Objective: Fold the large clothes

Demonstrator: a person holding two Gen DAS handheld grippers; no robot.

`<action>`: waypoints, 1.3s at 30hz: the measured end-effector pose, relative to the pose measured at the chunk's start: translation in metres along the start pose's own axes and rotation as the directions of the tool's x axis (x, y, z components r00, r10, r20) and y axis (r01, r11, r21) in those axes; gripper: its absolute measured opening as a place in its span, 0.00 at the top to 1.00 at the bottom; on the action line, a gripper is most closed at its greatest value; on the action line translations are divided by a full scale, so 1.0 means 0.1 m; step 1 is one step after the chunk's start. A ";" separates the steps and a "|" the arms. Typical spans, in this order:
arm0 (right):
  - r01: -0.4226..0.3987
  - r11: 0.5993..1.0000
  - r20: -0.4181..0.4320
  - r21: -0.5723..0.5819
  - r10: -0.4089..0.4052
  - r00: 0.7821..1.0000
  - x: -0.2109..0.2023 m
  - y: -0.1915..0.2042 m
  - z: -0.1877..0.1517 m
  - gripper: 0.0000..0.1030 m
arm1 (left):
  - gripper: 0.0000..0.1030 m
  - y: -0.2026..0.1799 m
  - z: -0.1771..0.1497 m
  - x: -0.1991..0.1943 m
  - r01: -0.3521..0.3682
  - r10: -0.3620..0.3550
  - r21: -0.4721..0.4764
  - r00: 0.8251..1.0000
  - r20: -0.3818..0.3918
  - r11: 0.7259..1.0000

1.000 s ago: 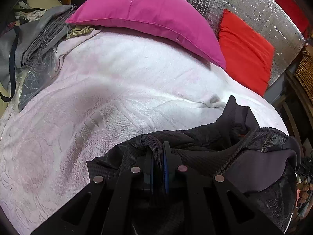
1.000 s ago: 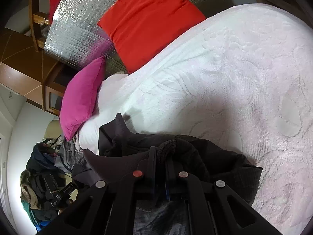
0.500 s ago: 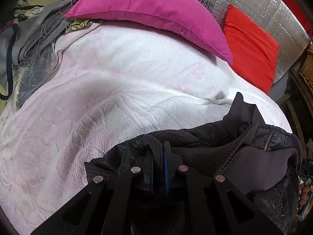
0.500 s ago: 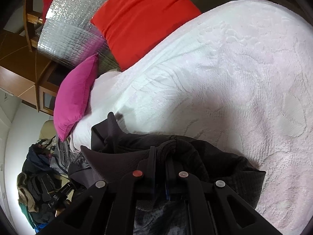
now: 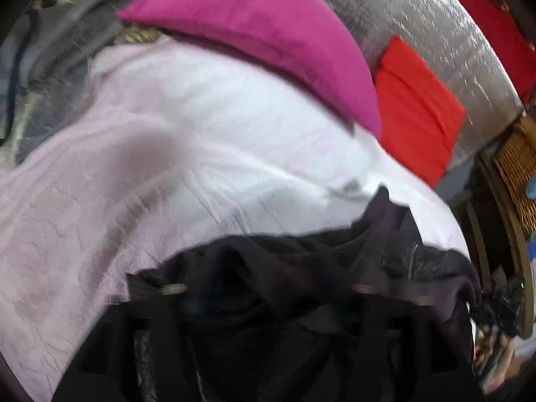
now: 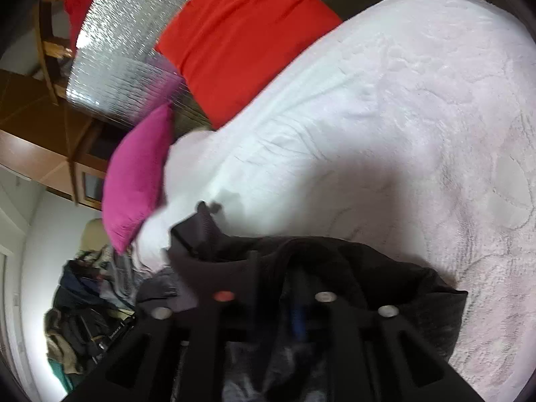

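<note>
Both of your grippers are letting go right now. Your left gripper (image 5: 268,288) is spreading its jaws wide, blurred in the shot, and the black jacket (image 5: 301,261) is bunched up between them, the pads no longer pinching it. Your right gripper (image 6: 274,298) is opening too, its jaws parting around a raised fold of the same black jacket (image 6: 318,261), with cloth sitting loose in the gap.

The jacket is lying crumpled at the near edge of the pale pink bedspread (image 5: 167,167), one dark flap sticking up toward the pillows. In your right view the garment is heaped right under the fingers (image 6: 214,321), its far side resting on the bedspread (image 6: 402,134).

Up at the head of the bed a magenta pillow (image 5: 268,43) is leaning beside a red pillow (image 5: 415,114), both against a silvery quilted backing (image 5: 418,16). A grey cloth (image 5: 50,60) is piled at the left edge of the bed.
</note>
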State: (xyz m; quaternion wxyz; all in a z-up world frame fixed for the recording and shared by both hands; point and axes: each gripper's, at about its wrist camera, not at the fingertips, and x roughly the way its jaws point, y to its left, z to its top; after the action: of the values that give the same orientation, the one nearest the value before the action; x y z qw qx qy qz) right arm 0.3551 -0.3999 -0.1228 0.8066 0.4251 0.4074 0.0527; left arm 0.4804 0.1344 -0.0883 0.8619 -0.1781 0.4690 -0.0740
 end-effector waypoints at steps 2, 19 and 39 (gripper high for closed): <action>-0.028 1.000 0.059 -0.001 0.028 0.998 -0.08 0.06 0.03 0.00 | 0.16 0.01 0.03 -0.10 -0.007 0.008 -0.015 0.997 0.075 1.000; 0.034 0.973 0.249 -0.230 0.025 0.968 -1.56 0.35 -0.80 0.00 | 0.15 0.72 -0.62 -1.41 0.037 -0.016 -0.072 0.960 0.278 0.997; 0.309 0.807 0.135 -0.504 -0.280 0.950 -0.95 0.69 -0.89 0.00 | 0.15 -0.03 -0.75 -1.18 -0.136 0.098 0.320 0.986 0.132 0.938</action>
State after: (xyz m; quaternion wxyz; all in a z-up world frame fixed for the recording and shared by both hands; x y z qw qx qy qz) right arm 0.2480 -0.3399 -0.0413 0.9001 0.1247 0.4167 0.0233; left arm 0.3525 0.1488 -0.0320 0.9076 -0.0082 0.4101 -0.0893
